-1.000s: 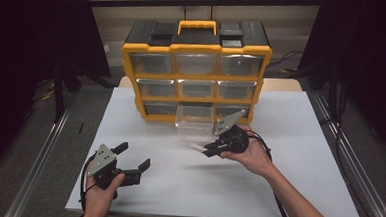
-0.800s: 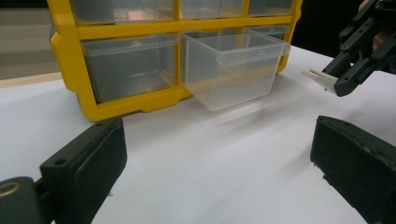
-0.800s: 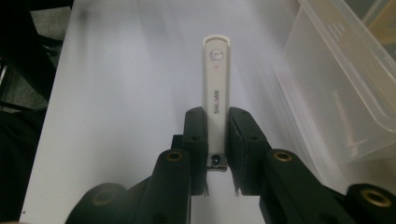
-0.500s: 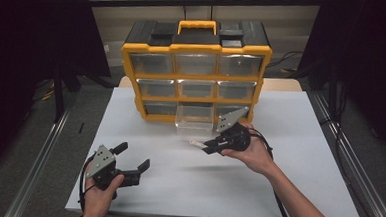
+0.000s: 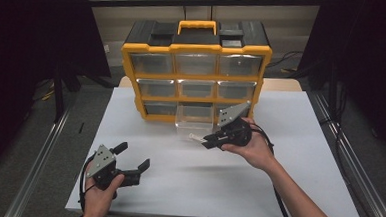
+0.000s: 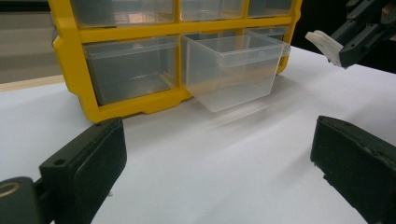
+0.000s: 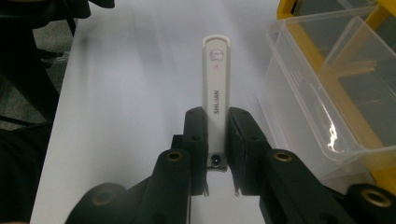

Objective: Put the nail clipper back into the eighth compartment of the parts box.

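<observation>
A small white clip (image 7: 216,74) is held tight between the jaws of the right gripper (image 5: 211,138), just right of the pulled-out clear drawer (image 5: 194,119). The left gripper (image 5: 134,159) is kept wide with nothing inside, near the left of the white surface (image 5: 297,184).

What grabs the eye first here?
The yellow drawer organizer at the table's far edge, with its clear bottom-middle drawer pulled out. Just right of that drawer, the right hand-held gripper is shut on a slim white nail clipper; the left hand-held gripper is open near the front-left.
</observation>
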Demonstrator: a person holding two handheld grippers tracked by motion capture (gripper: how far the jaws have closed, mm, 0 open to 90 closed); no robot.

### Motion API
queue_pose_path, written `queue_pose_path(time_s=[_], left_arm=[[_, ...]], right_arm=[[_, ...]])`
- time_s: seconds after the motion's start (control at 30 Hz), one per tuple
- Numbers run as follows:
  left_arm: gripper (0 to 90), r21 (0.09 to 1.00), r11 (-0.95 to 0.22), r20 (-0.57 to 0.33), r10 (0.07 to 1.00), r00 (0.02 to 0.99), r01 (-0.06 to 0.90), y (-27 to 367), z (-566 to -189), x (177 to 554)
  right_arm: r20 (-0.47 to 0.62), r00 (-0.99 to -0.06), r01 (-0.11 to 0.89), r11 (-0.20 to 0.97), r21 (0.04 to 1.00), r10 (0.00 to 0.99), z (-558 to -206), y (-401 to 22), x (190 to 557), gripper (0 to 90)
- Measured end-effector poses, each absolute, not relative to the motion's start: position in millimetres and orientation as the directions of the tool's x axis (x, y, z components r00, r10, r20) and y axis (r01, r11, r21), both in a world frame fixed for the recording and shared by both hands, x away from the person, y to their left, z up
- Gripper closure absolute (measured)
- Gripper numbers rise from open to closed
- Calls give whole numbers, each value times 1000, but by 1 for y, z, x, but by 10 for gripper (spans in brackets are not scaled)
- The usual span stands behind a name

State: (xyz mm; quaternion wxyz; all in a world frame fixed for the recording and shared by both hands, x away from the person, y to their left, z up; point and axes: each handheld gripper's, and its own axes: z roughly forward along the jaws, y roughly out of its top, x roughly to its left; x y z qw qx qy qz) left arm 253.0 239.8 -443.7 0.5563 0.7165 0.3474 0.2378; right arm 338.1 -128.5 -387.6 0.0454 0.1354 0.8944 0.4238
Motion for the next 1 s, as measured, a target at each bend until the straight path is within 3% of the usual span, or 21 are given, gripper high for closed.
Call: queue_pose_path(time_s=[1.0], left_arm=[[37, 960, -144, -46, 764, 644, 239, 239, -444, 254]], right_arm=[[-2, -949, 208, 630, 749, 315, -343, -125, 365, 778]])
